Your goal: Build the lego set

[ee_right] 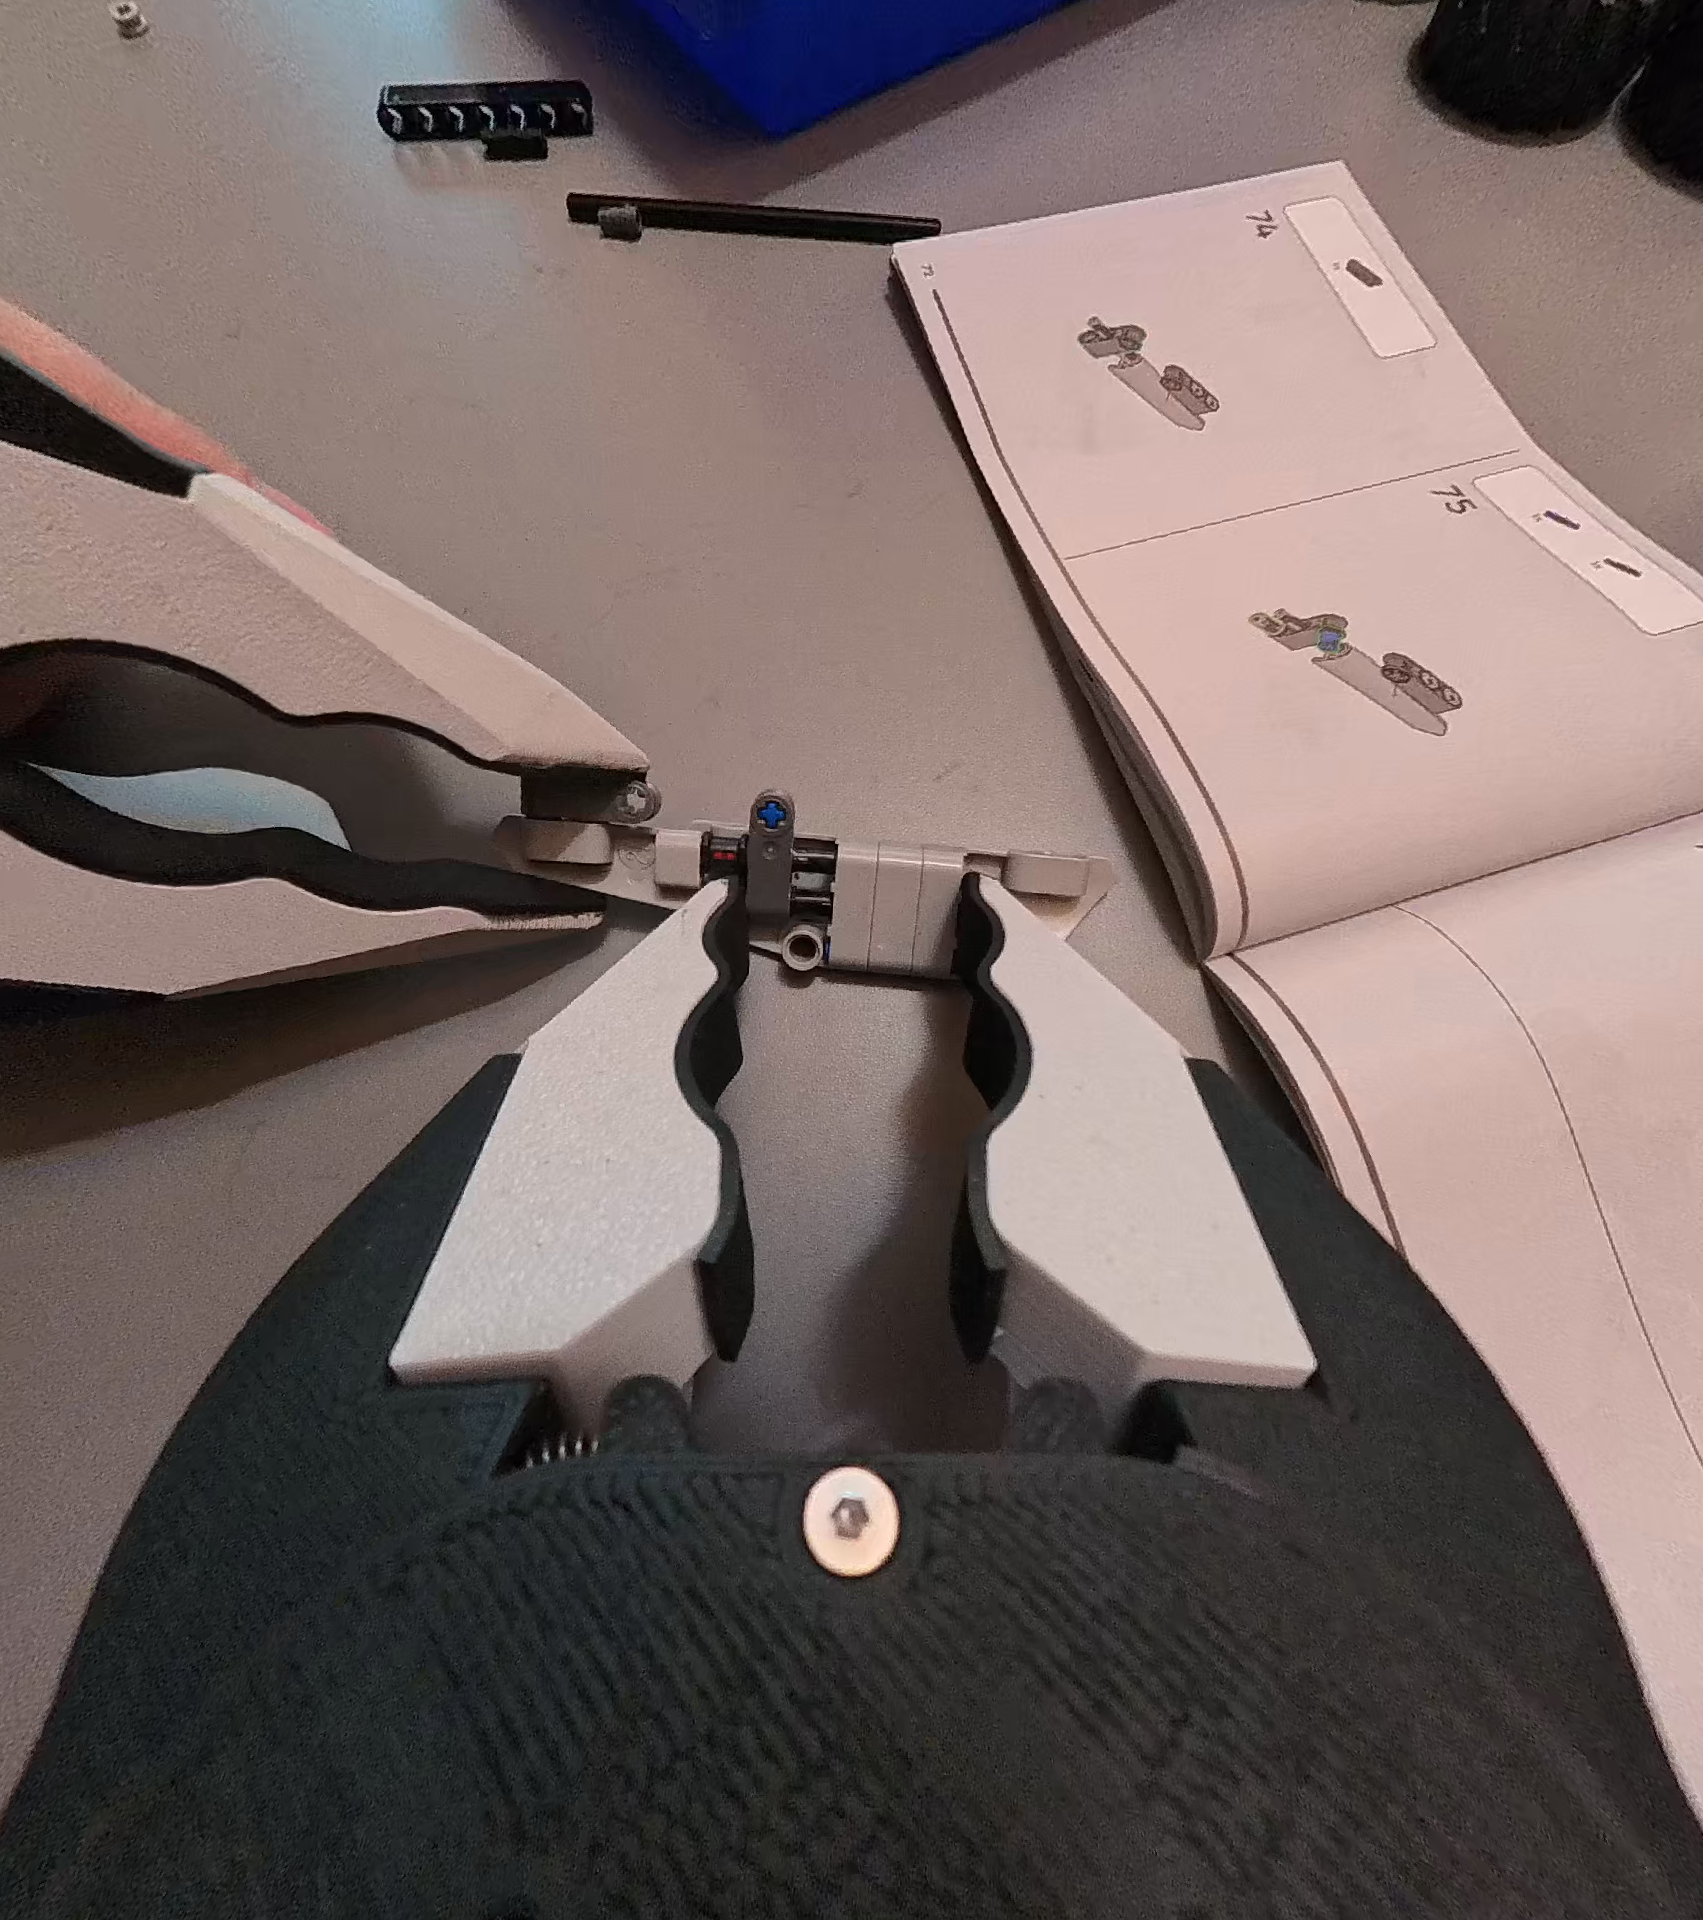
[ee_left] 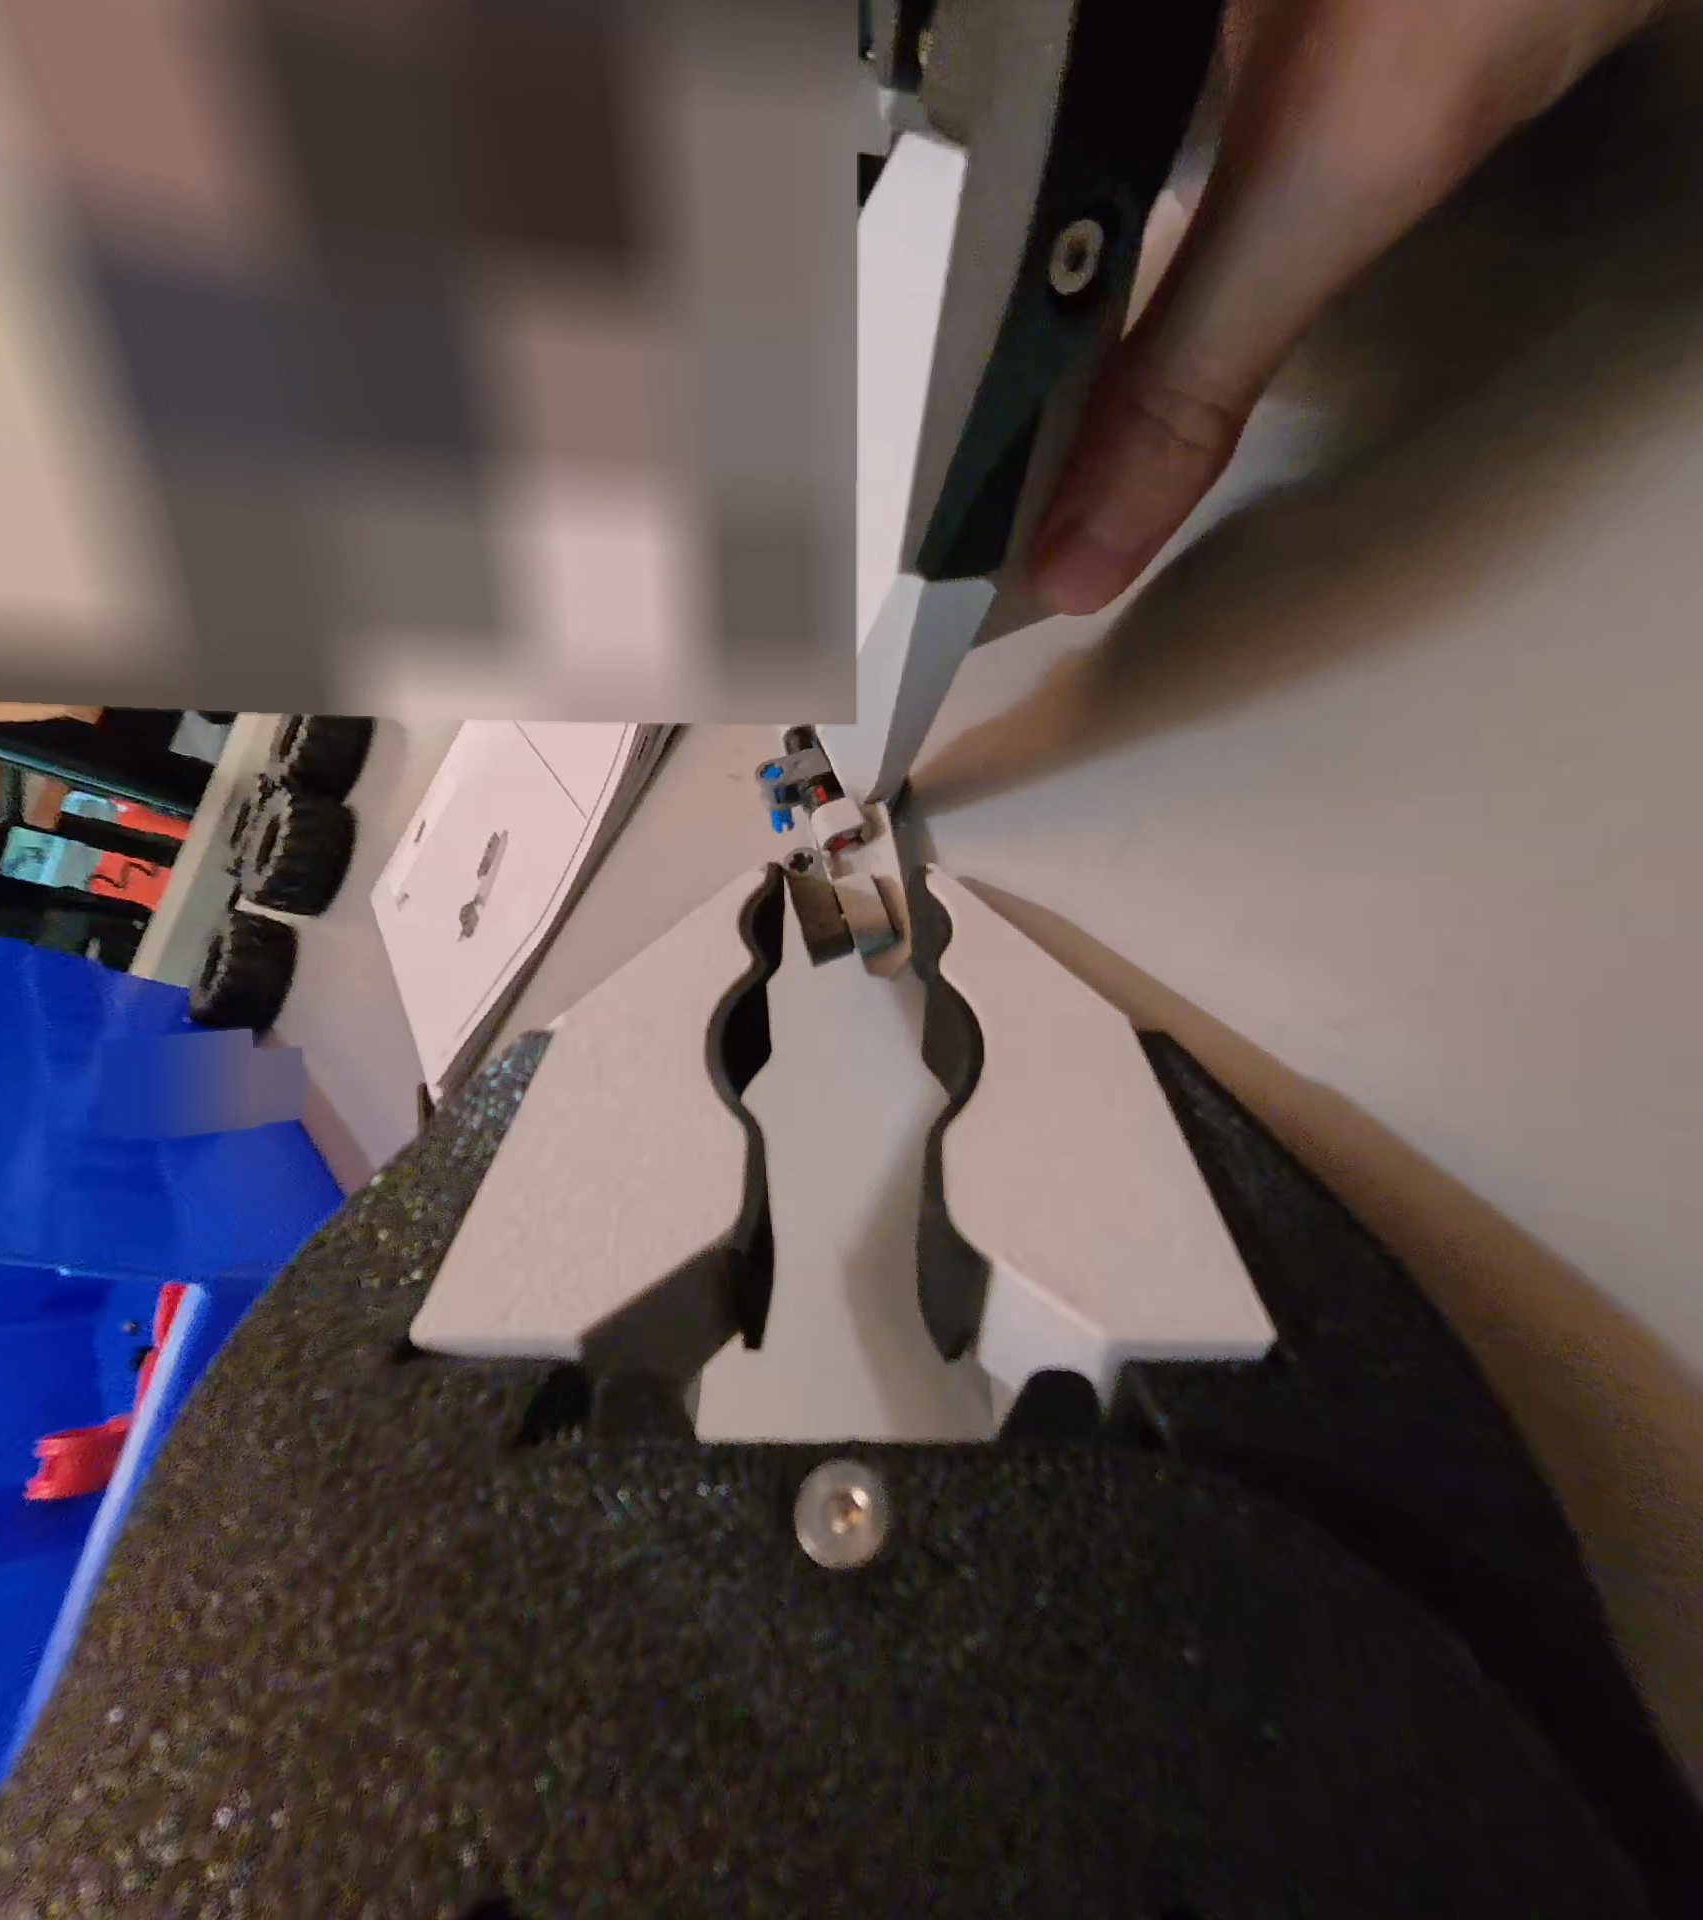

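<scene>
A small grey lego assembly [ee_right: 888, 899] with a blue-tipped axle, a dark grey upright connector and black pins sits low over the grey table [ee_right: 618, 468]. My right gripper [ee_right: 842, 902] is shut on its grey block section. My left gripper [ee_right: 598, 847] comes in from the left and is shut on the assembly's left end, a dark grey piece on a light grey liftarm. In the left wrist view the left gripper [ee_left: 847, 891] pinches that end piece [ee_left: 826, 920]. The right gripper's finger [ee_left: 914, 675] comes down from above to the assembly [ee_left: 831, 821].
An open instruction booklet [ee_right: 1346, 582] lies right of the assembly. A black beam [ee_right: 485, 112], a black axle [ee_right: 753, 220] and a small grey bush [ee_right: 130, 16] lie farther back. A blue bin [ee_right: 826, 52] and black tyres [ee_right: 1657, 83] are at the far edge. A hand [ee_left: 1190, 395] holds the right gripper. The black axle [ee_right: 753, 220] sits 15 cm or so from the ends of my left fingers.
</scene>
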A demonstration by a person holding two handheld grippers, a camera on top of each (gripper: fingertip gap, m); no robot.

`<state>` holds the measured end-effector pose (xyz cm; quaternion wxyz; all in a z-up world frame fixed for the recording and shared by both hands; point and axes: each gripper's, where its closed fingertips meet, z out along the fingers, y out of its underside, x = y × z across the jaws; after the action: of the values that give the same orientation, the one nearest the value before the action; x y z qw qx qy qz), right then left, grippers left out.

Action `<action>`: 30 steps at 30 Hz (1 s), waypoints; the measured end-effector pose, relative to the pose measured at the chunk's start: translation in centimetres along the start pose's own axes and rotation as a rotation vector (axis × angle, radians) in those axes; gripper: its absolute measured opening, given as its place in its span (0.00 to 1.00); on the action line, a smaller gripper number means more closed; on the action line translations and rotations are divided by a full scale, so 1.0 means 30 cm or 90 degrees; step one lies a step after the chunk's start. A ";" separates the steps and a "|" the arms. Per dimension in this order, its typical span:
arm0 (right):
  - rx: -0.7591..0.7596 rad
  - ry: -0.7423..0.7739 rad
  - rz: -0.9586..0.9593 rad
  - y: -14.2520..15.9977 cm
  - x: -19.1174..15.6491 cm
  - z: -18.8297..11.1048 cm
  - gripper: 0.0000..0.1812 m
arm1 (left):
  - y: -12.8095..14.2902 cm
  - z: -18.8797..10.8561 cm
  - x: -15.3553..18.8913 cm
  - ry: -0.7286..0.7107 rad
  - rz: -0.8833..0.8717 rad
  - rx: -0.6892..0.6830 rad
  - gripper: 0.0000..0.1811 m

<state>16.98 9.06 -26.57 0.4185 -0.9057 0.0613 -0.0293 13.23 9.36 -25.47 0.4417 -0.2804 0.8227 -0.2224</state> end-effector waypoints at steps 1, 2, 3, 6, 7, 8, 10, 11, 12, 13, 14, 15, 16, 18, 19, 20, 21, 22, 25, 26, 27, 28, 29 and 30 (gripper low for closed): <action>0.000 0.003 -0.004 0.000 0.000 0.000 0.22 | 0.001 0.000 -0.001 -0.006 0.013 -0.002 0.12; 0.000 0.007 -0.008 0.000 0.001 0.000 0.22 | 0.001 0.001 -0.002 -0.011 0.024 -0.003 0.12; 0.001 0.009 -0.010 -0.001 0.001 0.000 0.22 | 0.002 0.001 -0.002 -0.015 0.030 -0.004 0.12; 0.001 0.006 -0.012 -0.001 0.001 0.000 0.22 | -0.001 0.000 -0.003 -0.020 0.032 0.001 0.11; 0.001 0.006 -0.016 -0.002 0.001 0.000 0.22 | -0.002 0.001 -0.003 -0.020 0.027 0.004 0.11; 0.002 0.006 -0.020 -0.002 0.001 0.000 0.22 | -0.003 0.001 -0.004 -0.018 0.020 0.007 0.11; 0.002 0.006 -0.021 -0.003 0.002 0.001 0.22 | -0.004 0.001 -0.004 -0.012 0.005 0.010 0.11; 0.002 0.008 -0.023 -0.003 0.003 0.001 0.22 | -0.004 0.001 -0.005 -0.010 0.002 0.010 0.11; 0.002 0.011 -0.025 -0.003 0.004 0.001 0.22 | -0.003 0.002 -0.006 -0.009 0.000 0.010 0.11; 0.002 0.013 -0.026 -0.003 0.005 0.001 0.22 | -0.003 0.003 -0.006 -0.007 -0.002 0.011 0.11; 0.001 0.011 -0.025 -0.003 0.005 0.002 0.22 | -0.004 0.003 -0.005 -0.003 -0.003 0.013 0.11; 0.001 0.008 -0.022 -0.003 0.005 0.002 0.22 | -0.006 0.002 -0.004 0.003 -0.002 0.018 0.11; 0.000 0.006 -0.019 -0.002 0.004 0.002 0.22 | -0.007 0.000 -0.003 0.007 -0.001 0.024 0.11; 0.000 0.006 -0.019 -0.002 0.004 0.002 0.22 | -0.008 -0.008 0.001 0.017 0.005 0.034 0.14; 0.000 0.004 -0.017 -0.002 0.004 0.002 0.22 | -0.007 -0.014 0.007 0.028 0.007 0.037 0.14; 0.000 0.001 -0.014 -0.002 0.004 0.003 0.22 | -0.002 -0.021 0.010 0.037 0.007 0.034 0.14; 0.000 0.000 -0.014 -0.002 0.004 0.003 0.22 | 0.004 -0.026 0.014 0.045 0.007 0.031 0.15; 0.000 -0.002 -0.015 -0.002 0.004 0.003 0.22 | 0.009 -0.032 0.016 0.051 0.008 0.028 0.15; 0.000 -0.005 -0.015 -0.002 0.004 0.004 0.22 | 0.011 -0.035 0.014 0.049 0.012 0.032 0.15; 0.000 -0.006 -0.016 -0.003 0.003 0.004 0.22 | 0.010 -0.031 0.012 0.045 0.013 0.033 0.14; 0.000 -0.006 -0.017 -0.003 0.003 0.004 0.22 | 0.011 -0.027 0.012 0.043 0.014 0.030 0.12; 0.000 -0.005 -0.018 -0.003 0.003 0.004 0.22 | 0.011 -0.024 0.010 0.039 0.014 0.026 0.11; 0.000 -0.003 -0.020 -0.003 0.005 0.004 0.22 | 0.011 -0.022 0.007 0.036 0.011 0.025 0.11; 0.000 -0.002 -0.024 -0.003 0.005 0.005 0.22 | 0.009 -0.022 0.005 0.034 0.006 0.029 0.11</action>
<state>17.16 9.20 -26.59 0.4180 -0.9067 0.0437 -0.0354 12.53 9.54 -25.39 0.4271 -0.2601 0.8302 -0.2463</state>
